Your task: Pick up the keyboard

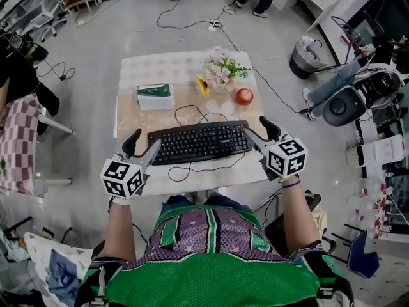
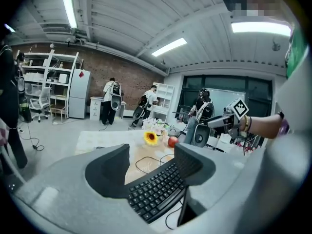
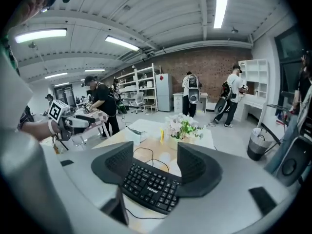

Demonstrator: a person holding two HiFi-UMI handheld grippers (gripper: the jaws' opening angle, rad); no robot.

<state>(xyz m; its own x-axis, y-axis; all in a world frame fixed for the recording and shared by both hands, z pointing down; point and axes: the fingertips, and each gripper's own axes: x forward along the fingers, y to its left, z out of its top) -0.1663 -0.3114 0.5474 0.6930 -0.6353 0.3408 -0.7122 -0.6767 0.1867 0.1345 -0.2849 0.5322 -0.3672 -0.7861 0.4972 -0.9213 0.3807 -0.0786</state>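
Head view: the keyboard [image 1: 199, 142] lies flat on the table [image 1: 147, 69], crosswise before the person. The left gripper [image 1: 144, 142] is at its left end and the right gripper [image 1: 259, 132] at its right end. Both grippers' jaws are spread wide. In each gripper view a keyboard end sits between the jaws, not pinched.

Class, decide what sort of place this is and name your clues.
Probably a lab or workshop: open metal shelving, a bare brick wall and cables trailing across the floor.
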